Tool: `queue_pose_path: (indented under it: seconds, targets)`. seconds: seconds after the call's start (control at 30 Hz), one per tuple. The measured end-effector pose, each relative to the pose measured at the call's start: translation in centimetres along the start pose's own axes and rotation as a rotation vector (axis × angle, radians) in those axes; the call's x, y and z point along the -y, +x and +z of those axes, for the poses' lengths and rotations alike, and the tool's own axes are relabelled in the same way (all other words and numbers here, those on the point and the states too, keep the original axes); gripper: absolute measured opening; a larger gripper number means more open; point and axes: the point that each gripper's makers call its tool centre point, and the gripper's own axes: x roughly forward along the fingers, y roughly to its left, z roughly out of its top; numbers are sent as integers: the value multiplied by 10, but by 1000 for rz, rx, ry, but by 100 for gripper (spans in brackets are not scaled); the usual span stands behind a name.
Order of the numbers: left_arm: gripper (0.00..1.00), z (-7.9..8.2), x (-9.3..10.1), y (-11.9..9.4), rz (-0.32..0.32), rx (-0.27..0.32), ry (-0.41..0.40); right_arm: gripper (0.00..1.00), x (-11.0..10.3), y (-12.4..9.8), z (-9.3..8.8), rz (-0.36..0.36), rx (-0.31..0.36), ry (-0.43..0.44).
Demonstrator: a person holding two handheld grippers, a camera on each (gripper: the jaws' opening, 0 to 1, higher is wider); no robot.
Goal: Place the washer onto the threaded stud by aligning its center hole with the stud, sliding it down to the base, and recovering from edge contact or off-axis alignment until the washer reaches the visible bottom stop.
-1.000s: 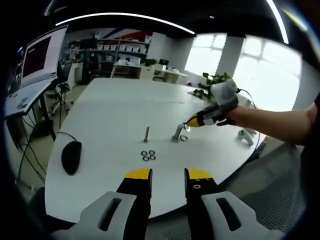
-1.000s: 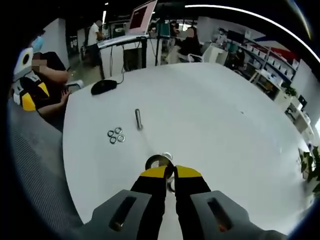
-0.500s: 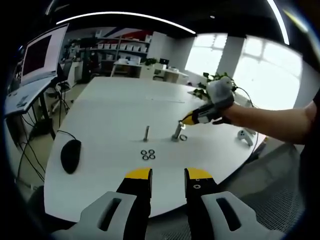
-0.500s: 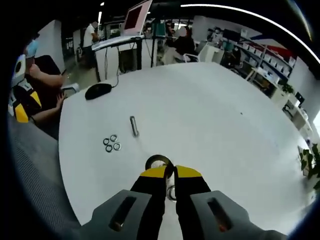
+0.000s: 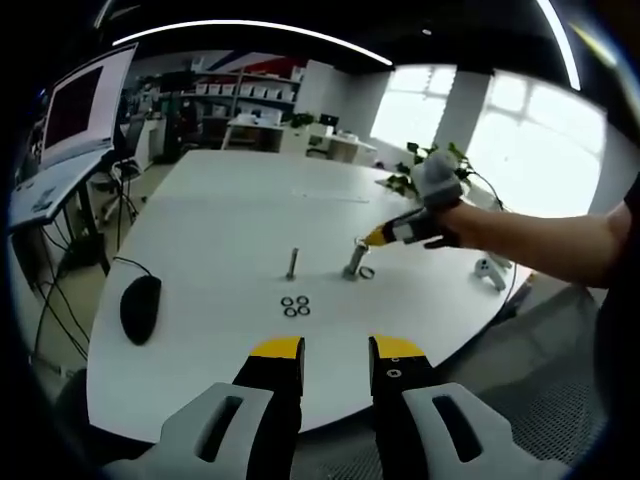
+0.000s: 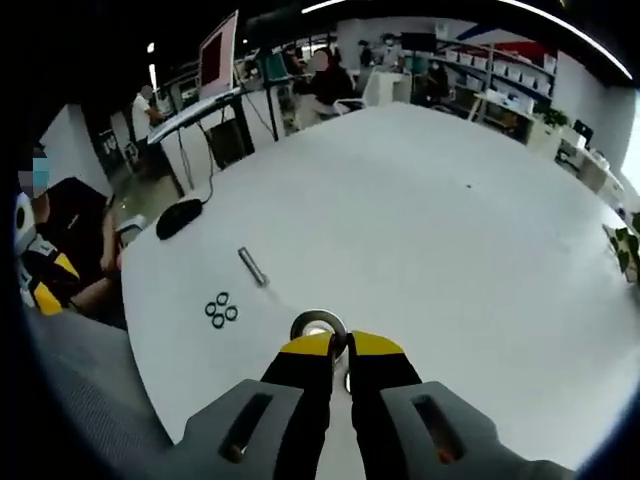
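Washer pinched in right gripper (image 6: 338,346), held over the nearer stud on white table (image 6: 450,250).

Rt jaws nearly closed on washer's (image 6: 319,326) rim; ring faces camera, w/ a stud seen thru/behind its hole – can't tell if touching. In left gripper view, rt gripper (image 5: 372,238) tip sits at top of nearer stud (image 5: 354,262), one loose washer (image 5: 366,273) just beside stud base. Second stud (image 5: 292,263) near, to its side; spare washers (image 5: 295,307) cluster near that one. Mouse (image 5: 138,308) well apart from studs. Left gripper (image 5: 336,352) jaws parted, nothing between, hanging off table edge.
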Motion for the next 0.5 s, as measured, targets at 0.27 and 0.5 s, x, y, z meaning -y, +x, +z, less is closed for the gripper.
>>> queue_pose_path:
  seconds: [0.27,0.5]
  targets:
    - [23,1,-1,-1,2,5,-3,7,0,1,-5,20,-13,123]
    - [23,1,0,-1,2,5,0,7,-1,2,-2,18,-36,105]
